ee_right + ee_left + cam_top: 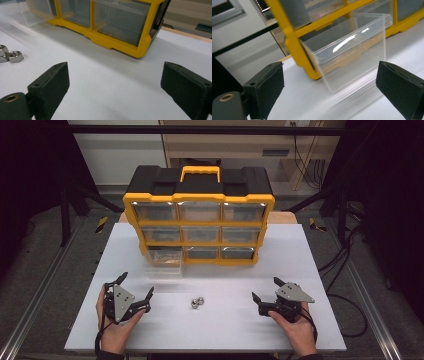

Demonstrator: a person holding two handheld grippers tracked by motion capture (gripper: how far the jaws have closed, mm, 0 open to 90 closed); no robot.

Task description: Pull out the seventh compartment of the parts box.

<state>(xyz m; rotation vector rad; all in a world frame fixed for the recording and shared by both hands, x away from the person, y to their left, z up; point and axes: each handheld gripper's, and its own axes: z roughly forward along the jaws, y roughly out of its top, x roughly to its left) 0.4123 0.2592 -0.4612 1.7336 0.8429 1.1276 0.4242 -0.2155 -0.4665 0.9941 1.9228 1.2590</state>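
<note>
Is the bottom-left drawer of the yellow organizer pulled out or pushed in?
Pulled out. The clear bottom-left drawer juts forward from the yellow organizer over the table, while the other drawers sit flush. It looks empty.

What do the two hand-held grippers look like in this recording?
Each black hand-held gripper, left and right, has two jaws faced with flat black pads, a grey three-cornered plate on top and a thin black cable trailing back. A brass-ringed hole sits beside one jaw.
</note>
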